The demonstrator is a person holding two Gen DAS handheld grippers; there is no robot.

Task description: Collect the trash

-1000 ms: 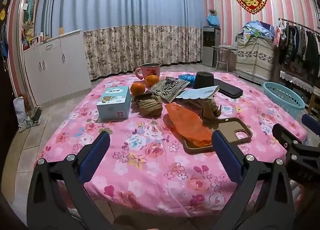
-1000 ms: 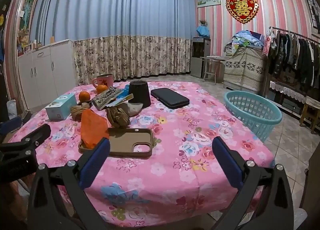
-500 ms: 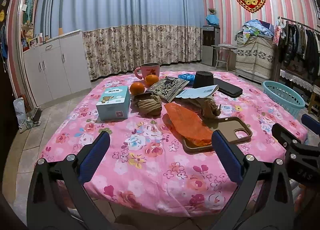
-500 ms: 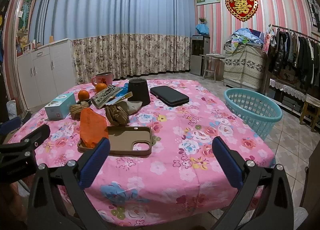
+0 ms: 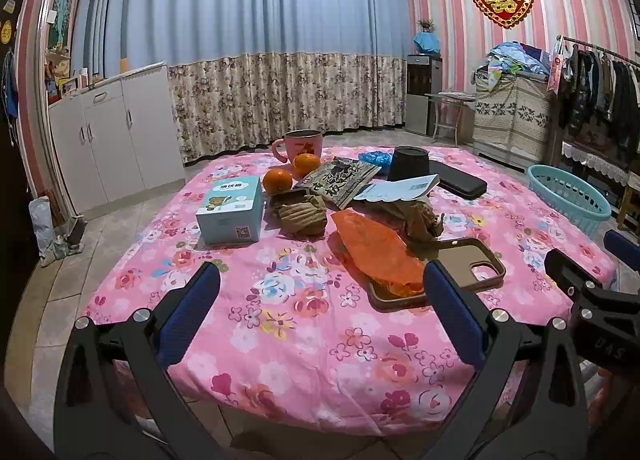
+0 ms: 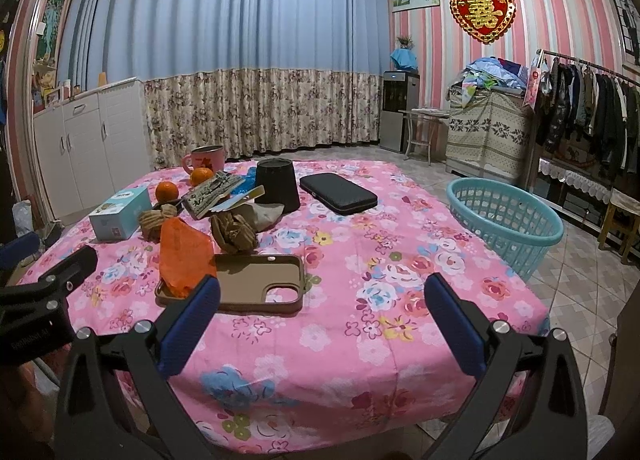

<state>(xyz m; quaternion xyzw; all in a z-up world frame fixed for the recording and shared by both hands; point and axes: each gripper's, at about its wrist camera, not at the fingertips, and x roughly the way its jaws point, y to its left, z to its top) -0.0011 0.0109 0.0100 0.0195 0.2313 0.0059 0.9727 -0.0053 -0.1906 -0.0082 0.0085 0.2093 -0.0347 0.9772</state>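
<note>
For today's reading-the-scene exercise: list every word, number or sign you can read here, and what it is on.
"囍" in gold: red heart wall decoration.
Tissue box: Chinese title on top, too blurred to read.
Dark snack packet: large characters, unreadable.
Pink mug: red mark, unreadable.
White card: tiny print, unreadable.
Right gripper body: moulded letters, unclear.

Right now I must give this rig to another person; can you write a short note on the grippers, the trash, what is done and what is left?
Left hand-held gripper: open, empty, hovering at the near table edge.
Right hand-held gripper: open, empty, also at the near edge.
Trash on the pink tablecloth: orange plastic bag lying partly on the brown phone case; two crumpled brown paper wads just behind it.
Teal basket stands on the floor to the right of the table, with no trash visible in it.
Done: nothing collected yet.
Left: pick up the bag and both wads; the basket looks like the likely bin.
</note>
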